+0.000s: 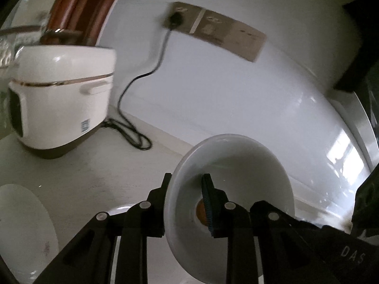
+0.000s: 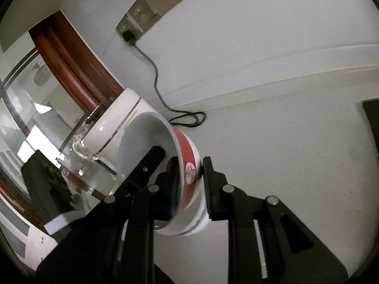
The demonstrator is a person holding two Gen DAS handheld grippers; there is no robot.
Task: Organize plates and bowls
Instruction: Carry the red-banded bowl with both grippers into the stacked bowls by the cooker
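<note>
My left gripper (image 1: 187, 203) is shut on the rim of a plain white bowl (image 1: 236, 165), held tilted above the counter, one finger inside and one outside the wall. A white plate (image 1: 26, 232) lies on the counter at the lower left, and another white rim (image 1: 118, 209) shows under the gripper. My right gripper (image 2: 189, 184) is shut on the rim of a white bowl with a red outer band (image 2: 187, 163), held tilted on its side above the counter.
A white rice cooker (image 1: 61, 99) stands at the back left, its black cord (image 1: 132, 130) running up to a wall socket (image 1: 176, 19). In the right wrist view the cooker (image 2: 113, 130) sits behind the bowl, beside a glass panel (image 2: 35, 123). A pale counter (image 2: 284, 153) spreads to the right.
</note>
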